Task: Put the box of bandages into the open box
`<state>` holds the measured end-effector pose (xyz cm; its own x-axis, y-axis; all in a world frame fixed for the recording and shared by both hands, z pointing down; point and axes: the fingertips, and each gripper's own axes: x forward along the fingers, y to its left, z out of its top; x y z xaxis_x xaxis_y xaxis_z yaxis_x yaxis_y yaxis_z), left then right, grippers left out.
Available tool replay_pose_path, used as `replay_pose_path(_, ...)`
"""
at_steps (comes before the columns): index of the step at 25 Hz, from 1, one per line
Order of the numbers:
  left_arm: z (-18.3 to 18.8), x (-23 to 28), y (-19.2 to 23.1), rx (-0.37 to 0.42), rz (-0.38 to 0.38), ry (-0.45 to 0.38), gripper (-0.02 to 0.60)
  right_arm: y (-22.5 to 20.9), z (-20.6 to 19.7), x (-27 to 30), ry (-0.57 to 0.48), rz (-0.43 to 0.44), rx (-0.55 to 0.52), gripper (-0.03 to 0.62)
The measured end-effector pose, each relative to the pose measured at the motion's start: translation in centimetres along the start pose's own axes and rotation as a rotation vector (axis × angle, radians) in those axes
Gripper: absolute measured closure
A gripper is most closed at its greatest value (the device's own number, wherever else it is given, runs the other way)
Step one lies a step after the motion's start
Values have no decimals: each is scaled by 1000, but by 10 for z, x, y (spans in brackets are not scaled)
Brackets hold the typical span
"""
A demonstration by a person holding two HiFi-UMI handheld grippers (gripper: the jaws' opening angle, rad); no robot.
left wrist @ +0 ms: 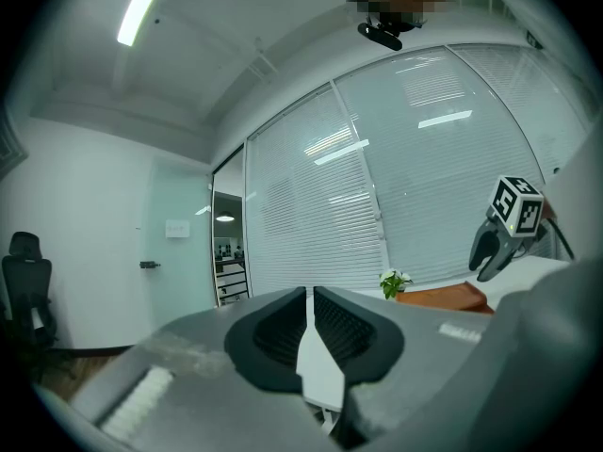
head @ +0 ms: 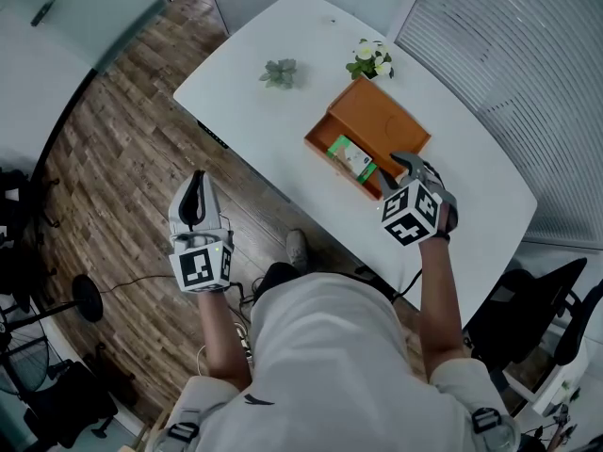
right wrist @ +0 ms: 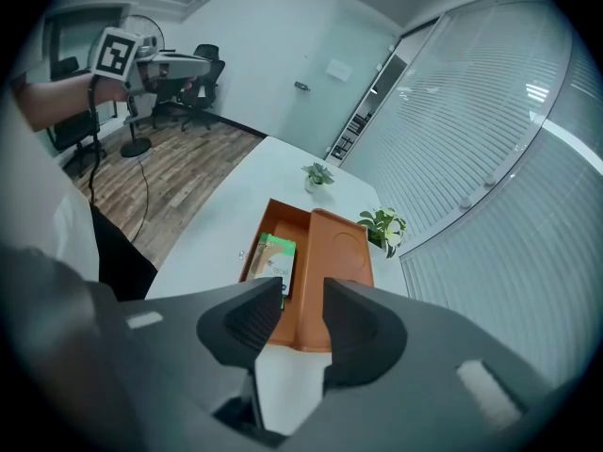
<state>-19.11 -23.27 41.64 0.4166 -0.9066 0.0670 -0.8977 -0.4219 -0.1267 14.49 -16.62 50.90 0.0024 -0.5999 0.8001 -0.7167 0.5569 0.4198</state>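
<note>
The open orange box (head: 382,121) lies on the white table (head: 462,172), its lid flat beside the tray. The green and white box of bandages (head: 350,156) lies inside the tray and shows again as the bandage box (right wrist: 273,260) in the right gripper view. My right gripper (head: 394,172) hovers at the box's near corner, open, with nothing between the jaws of that gripper (right wrist: 302,295). My left gripper (head: 195,185) is held off the table's left side over the wood floor. It (left wrist: 310,295) is shut and empty.
A small green plant (head: 280,72) and a white-flowered plant (head: 371,59) stand on the table beyond the box. Window blinds run along the right. An office chair (head: 537,309) stands at the lower right, and a fan stand (head: 88,299) on the floor at the left.
</note>
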Motion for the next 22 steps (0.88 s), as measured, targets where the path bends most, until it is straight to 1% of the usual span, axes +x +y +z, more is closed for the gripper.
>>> replay_pose_path(2, 0, 1, -2, 1, -3, -1, 549, -2, -1, -2, -18, -5, 19, 453)
replay_pose_path(4, 0, 2, -6, 6, -15, -6, 550, -3, -1, -6, -60, -2, 67, 453)
replay_pose_path(8, 2, 1, -14, 8, -25, -6, 551, -11, 4, -24, -202, -10, 199, 453)
replay_pose_path(10, 3, 1, -18, 8, -32, -9, 550, -17, 8, -38, -296, -51, 239, 453)
replay_pose_path(12, 4, -1, -22, 2, -34, -15, 550, -26, 9, -55, -412, -121, 298, 456)
replay_pose_path(14, 5, -3, -25, -3, -35, -19, 550, -37, 4, -77, -557, -198, 424, 474)
replay_pose_path(16, 6, -5, -28, -5, -35, -20, 549, -48, -9, -101, -721, -258, 604, 502)
replay_pose_path(18, 8, -8, -30, -1, -39, -26, 550, -54, -28, -121, -865, -284, 800, 518)
replay_pose_path(19, 8, -9, -30, 0, -39, -29, 549, -55, -39, -127, -912, -287, 882, 532)
replay_pose_path(20, 9, -11, -29, 1, -39, -32, 550, -55, -48, -131, -939, -295, 936, 536)
replay_pose_path(21, 9, -12, -29, 0, -38, -34, 551, -54, -55, -134, -953, -312, 961, 540)
replay_pose_path(22, 9, -12, -29, -1, -38, -36, 550, -53, -60, -138, -958, -335, 961, 549)
